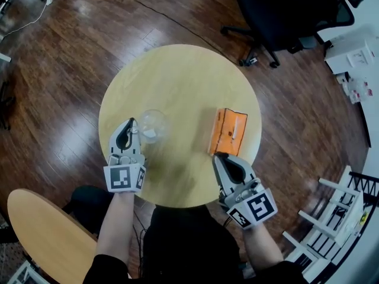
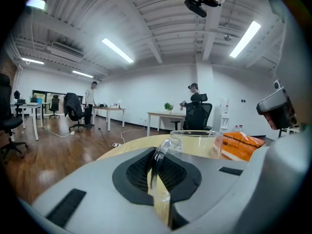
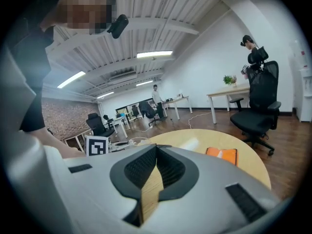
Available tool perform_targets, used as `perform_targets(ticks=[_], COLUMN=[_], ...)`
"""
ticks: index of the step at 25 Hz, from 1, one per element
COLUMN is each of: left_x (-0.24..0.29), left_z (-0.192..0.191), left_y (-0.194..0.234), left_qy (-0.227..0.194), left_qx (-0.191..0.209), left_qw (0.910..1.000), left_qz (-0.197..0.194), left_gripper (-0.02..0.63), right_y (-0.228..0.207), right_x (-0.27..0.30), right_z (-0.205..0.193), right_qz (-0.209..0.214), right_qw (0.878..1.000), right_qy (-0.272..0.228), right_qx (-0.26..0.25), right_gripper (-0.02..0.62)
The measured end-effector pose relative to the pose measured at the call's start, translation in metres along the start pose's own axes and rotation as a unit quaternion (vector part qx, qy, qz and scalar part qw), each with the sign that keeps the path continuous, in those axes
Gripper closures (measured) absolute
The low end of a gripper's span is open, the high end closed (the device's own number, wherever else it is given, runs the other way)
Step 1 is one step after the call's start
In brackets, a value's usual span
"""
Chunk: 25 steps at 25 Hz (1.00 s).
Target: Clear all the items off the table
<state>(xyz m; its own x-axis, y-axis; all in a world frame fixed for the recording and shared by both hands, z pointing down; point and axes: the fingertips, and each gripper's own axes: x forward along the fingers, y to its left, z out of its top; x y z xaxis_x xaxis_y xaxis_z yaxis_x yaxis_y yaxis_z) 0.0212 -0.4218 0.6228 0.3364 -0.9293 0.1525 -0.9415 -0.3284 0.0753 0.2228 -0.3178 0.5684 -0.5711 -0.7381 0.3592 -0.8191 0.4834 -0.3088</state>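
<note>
Glass mug [image 1: 152, 125], clear and round, stands straight ahead of the left gripper [image 1: 131, 122], whose ribbed black pads pinch its curved handle over the round pale-wood table [image 1: 177, 78]. Right gripper [image 1: 218, 156] is clamped together, empty, with a flat orange packet [image 1: 228, 131] just beyond its tips, print too small to read.

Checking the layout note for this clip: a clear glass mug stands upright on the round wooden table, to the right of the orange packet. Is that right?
Not quite. The glass mug stands to the left of the orange packet, not the right. It is upright on the round wooden table, as the head view shows.
</note>
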Motion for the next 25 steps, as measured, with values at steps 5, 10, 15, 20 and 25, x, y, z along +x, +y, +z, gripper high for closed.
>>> perform_targets(ticks=[5,10,15,20,25], left_x=[0.005,0.003,-0.002,-0.007,-0.009], left_z=[-0.007,-0.012,-0.025,-0.038,-0.042], left_y=[0.003,0.005,0.008,0.015,0.020], left_qy=[0.002,-0.007,0.008,0.027,0.036], left_qx=[0.004,-0.010,-0.009,-0.014,-0.037], left_qw=[1.0000,0.9999,0.9995,0.9984,0.9968], left_qz=[0.001,0.010,0.029,0.048,0.062], left_gripper=[0.606,0.606,0.606,0.605,0.543], right_y=[-0.002,-0.002,-0.008,-0.009,-0.008], right_x=[-0.001,-0.006,-0.012,-0.020,-0.025], right_z=[-0.007,-0.009,-0.005,-0.008,-0.012], right_qz=[-0.006,0.005,0.010,0.014,0.030], right_qw=[1.000,1.000,0.999,0.999,0.998], right_qy=[0.003,-0.002,-0.014,-0.012,-0.013], right_qx=[0.005,0.031,0.046,0.051,0.058], right_gripper=[0.591,0.591,0.591,0.591,0.591])
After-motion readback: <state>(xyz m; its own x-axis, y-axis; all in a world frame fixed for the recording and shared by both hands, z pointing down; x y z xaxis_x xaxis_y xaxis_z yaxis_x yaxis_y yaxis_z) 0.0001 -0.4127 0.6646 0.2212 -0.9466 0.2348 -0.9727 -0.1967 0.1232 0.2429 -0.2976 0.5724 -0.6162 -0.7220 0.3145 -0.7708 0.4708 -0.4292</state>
